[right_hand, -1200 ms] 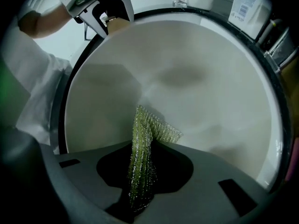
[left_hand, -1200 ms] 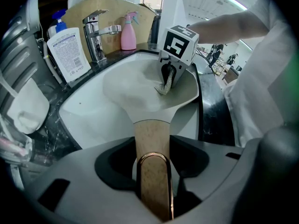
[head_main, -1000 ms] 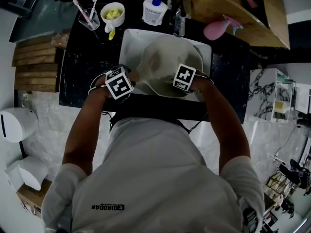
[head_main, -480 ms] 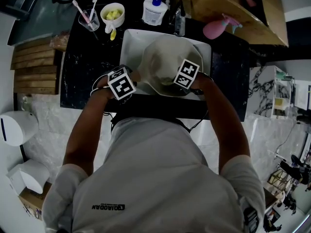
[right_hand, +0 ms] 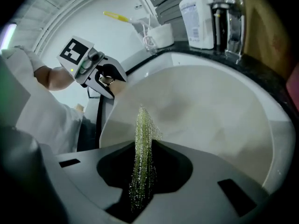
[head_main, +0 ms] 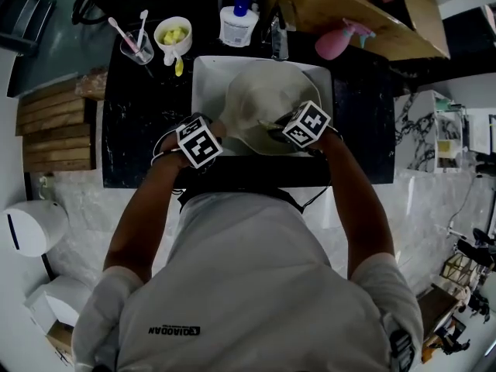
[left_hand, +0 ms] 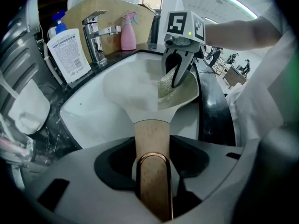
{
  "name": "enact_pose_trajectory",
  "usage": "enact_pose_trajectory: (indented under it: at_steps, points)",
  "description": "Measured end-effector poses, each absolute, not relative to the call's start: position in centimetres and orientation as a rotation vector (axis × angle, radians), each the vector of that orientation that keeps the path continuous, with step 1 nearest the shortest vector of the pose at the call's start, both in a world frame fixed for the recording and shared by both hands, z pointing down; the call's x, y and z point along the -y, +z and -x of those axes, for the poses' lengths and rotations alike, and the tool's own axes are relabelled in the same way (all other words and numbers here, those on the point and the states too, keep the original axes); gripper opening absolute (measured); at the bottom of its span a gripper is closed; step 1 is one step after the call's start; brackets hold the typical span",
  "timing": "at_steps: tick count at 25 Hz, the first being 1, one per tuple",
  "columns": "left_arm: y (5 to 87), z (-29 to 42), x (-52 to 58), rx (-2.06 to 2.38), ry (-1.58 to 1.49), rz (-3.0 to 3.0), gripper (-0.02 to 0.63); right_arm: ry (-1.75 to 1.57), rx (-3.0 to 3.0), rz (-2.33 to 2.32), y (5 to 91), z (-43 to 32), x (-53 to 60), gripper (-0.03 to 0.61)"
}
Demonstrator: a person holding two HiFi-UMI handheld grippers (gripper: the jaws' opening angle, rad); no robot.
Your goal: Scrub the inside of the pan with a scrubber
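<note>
1. The left gripper (left_hand: 152, 181) is clamping the wooden handle (left_hand: 150, 139), holding the pan (head_main: 267, 99) tilted over the sink (head_main: 203, 72).
2. The right gripper (right_hand: 142, 181) is pinching the mesh scrubber (right_hand: 142, 139) inside the pan, near its right rim. By my judgement, scrubbing is in hand.
3. The next stroke is calling for a sweep across the open bowl. The faucet (left_hand: 96, 36) is crowding the far edge.

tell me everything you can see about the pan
The pan is round and pale cream inside, with a light wooden handle ending in a copper-coloured loop. It sits in the white sink. The left gripper has its jaws shut on the handle; the right gripper holds a green mesh scrubber inside the bowl.
</note>
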State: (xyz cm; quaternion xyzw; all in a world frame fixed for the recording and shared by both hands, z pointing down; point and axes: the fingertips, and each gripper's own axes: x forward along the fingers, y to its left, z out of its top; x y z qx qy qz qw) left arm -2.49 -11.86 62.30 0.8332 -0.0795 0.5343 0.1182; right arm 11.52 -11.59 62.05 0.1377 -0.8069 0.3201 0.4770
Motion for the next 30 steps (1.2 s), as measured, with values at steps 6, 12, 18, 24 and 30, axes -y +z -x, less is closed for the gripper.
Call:
enact_pose_trajectory:
  at_steps: [6, 12, 18, 24, 30]
  points:
    - [62.0, 2.7, 11.8, 0.245, 1.562, -2.468, 0.216, 0.723, 2.129, -0.733, 58.3, -10.7, 12.7, 0.091]
    - [58.1, 3.4, 12.3, 0.306, 1.492, -2.600, 0.215, 0.735, 2.272, -1.210, 52.6, -10.7, 12.5, 0.091]
    - [53.2, 4.1, 11.9, 0.367, 1.247, -2.665, 0.182, 0.814, 2.382, -1.588, 48.1, -12.1, 11.7, 0.091]
    - [47.8, 3.4, 12.4, 0.514, 0.953, -2.707, 0.030, 0.797, 2.447, -1.630, 45.9, -12.2, 10.7, 0.084]
    - [46.3, 1.7, 9.7, 0.634, 0.717, -2.635, 0.015, 0.776, 2.542, -1.552, 44.1, -12.5, 8.2, 0.083]
